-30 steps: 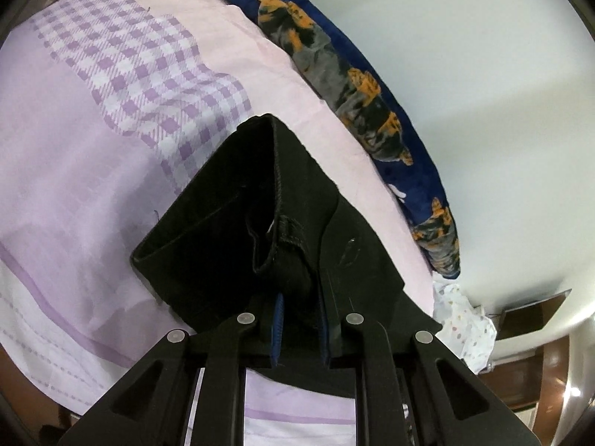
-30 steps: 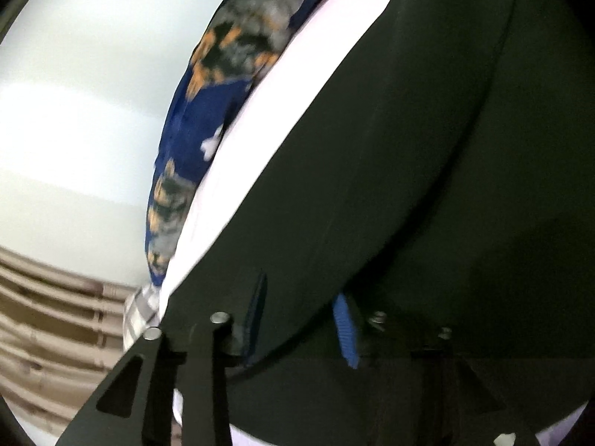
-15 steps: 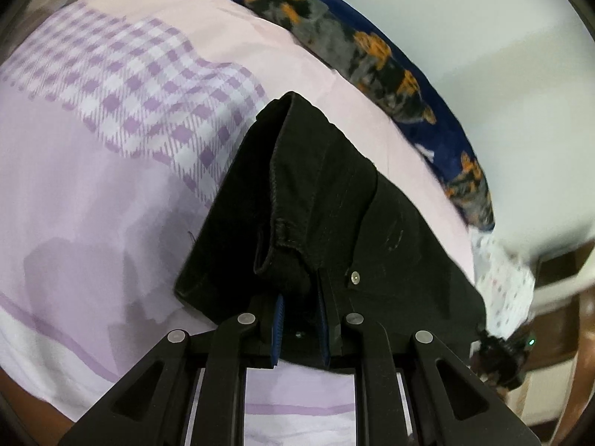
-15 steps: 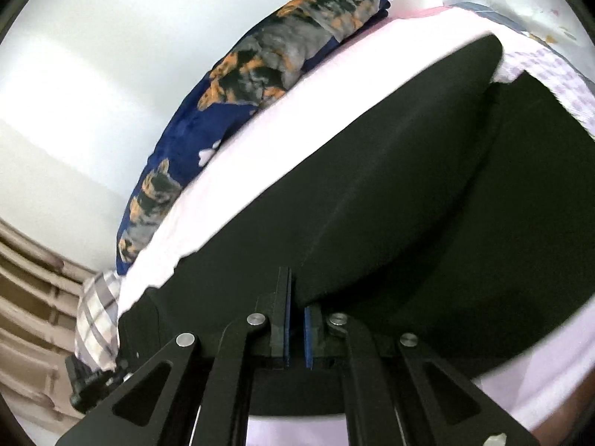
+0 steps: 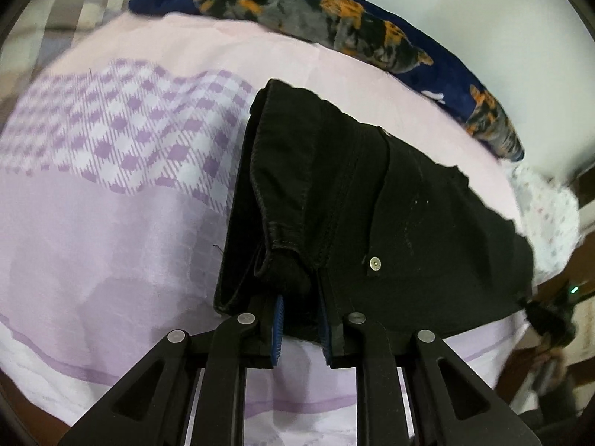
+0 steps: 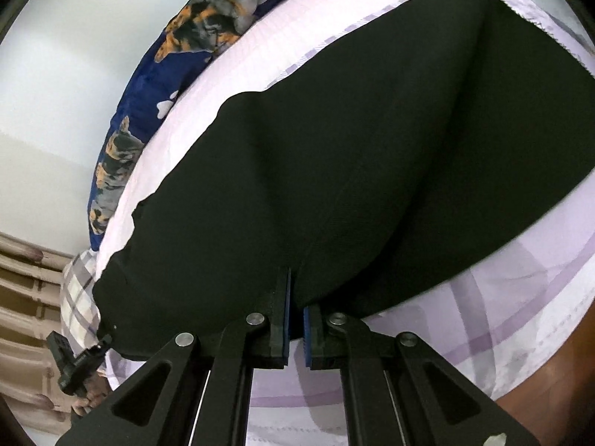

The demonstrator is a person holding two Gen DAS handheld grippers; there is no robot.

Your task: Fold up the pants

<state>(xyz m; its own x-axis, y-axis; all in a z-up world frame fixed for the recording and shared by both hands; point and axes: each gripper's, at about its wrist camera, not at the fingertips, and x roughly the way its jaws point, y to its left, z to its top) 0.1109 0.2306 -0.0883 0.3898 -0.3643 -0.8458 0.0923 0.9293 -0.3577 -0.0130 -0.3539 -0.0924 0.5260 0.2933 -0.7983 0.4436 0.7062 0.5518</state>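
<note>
Black pants (image 5: 372,200) are held stretched above a bed with a pink and lilac checked sheet (image 5: 111,186). My left gripper (image 5: 300,319) is shut on the waistband end, near a belt loop and a metal rivet. My right gripper (image 6: 295,319) is shut on the folded edge of the pant legs (image 6: 372,156), which spread away over the sheet. The right gripper also shows at the right edge of the left wrist view (image 5: 550,316), and the left gripper at the lower left of the right wrist view (image 6: 78,364).
A navy blanket with an orange and grey dog print (image 5: 334,33) lies along the far edge of the bed by a white wall; it also shows in the right wrist view (image 6: 156,85). A white dotted cloth (image 5: 546,208) lies at the bed's right end. A checked pillow (image 6: 80,293) sits at the left.
The right gripper has closed on the pant legs. Both grippers have moved apart and the pants now hang stretched and lower over the sheet.
</note>
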